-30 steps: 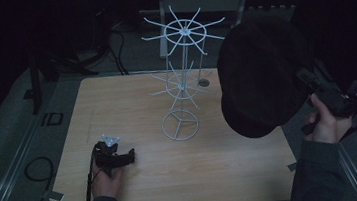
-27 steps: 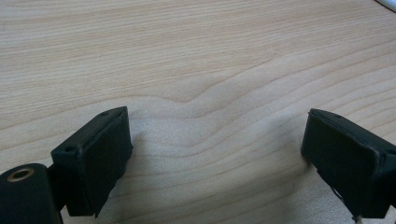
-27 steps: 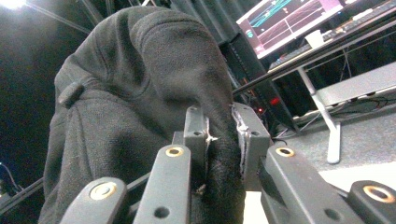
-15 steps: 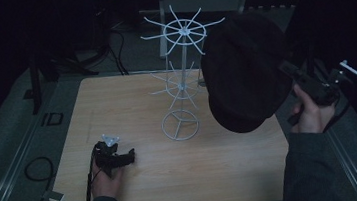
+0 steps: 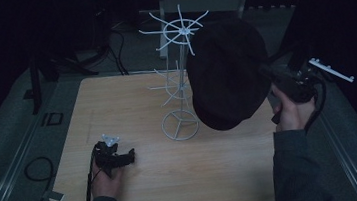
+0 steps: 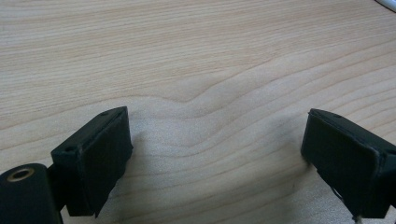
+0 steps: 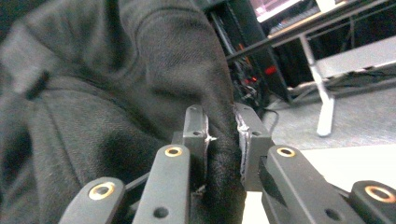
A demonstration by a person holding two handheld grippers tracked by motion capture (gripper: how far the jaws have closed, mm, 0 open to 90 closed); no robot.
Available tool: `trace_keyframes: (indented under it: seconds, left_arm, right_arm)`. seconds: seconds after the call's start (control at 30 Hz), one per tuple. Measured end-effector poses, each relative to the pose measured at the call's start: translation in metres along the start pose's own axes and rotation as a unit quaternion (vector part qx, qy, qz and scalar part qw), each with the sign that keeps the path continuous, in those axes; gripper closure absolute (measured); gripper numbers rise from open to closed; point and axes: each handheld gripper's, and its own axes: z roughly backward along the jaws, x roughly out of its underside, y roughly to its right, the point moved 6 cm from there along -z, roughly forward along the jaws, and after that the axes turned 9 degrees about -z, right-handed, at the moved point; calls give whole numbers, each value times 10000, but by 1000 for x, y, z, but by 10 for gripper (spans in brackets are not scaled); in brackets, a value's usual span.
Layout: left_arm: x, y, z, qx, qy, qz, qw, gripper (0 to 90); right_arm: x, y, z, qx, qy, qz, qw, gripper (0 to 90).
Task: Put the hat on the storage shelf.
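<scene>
A: Where is the dark, floppy fabric cap [image 5: 226,73]?

B: Held above the pale wooden table [image 5: 213,167], at about three o'clock from the white wire rack [image 5: 179,88] and partly covering it. The right gripper [image 7: 222,128] is clenched on a fold of its edge.

A: And the left gripper [image 5: 122,159]?

B: At roughly seven o'clock from the rack's ring base, resting low on the tabletop, jaws spread wide with bare wood between them.

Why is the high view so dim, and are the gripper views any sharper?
High view: underexposed, the dark cap nearly merging with the black surroundings. Left gripper view: bright and sharp on the table grain. Right gripper view: cap fabric soft and blurred at left.
</scene>
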Motion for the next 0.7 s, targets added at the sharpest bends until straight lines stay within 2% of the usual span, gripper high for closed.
trace_keyframes:
  seconds: [0.13,0.3,0.43,0.6,0.7]
  left_arm:
    - [0,0,0,3,2,5,10000,91]
    - [0,0,0,5,6,8,10000,91]
    - [0,0,0,-4,6,13,10000,90]
    - [0,0,0,-1,1,12,10000,91]
    - [0,0,0,3,0,12,10000,91]
  right_arm:
    - [7,4,-7,274,-145,184,9994,772]
    - [12,5,-13,484,-352,393,9974,760]
    - [13,5,-14,511,-414,442,9969,725]
    - [12,11,-13,537,-339,360,9973,626]
    - [13,12,-12,555,-415,366,9969,600]
